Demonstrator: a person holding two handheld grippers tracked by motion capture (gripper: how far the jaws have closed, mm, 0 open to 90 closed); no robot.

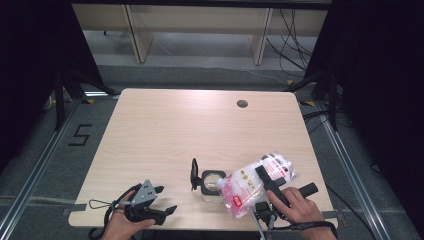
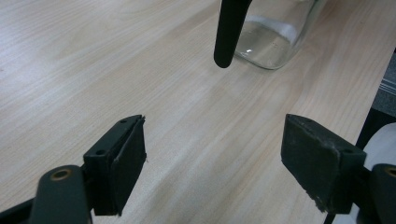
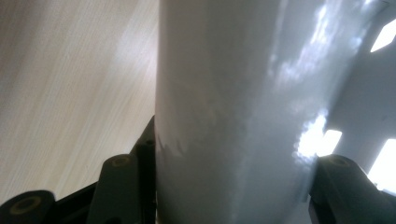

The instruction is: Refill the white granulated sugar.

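The right gripper (image 1: pixel 265 181) clamps the pink-and-white refill pouch (image 1: pixel 250 186) tilted over the open glass jar (image 1: pixel 212 182) near the table's (image 1: pixel 165 130) front edge, so I'd keep its corner above the mouth while the left gripper (image 1: pixel 165 200) rests empty, jaws wide.

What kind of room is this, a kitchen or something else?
Probably a lab or recording studio, not a kitchen: a bare wooden table ringed by black curtains, loose cables on the floor, and a taped number.

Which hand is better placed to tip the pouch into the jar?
Right. Its hand-held gripper already clamps the pouch, whose end lies at the jar mouth. The left hand-held gripper sits open and empty, off to the jar's side.
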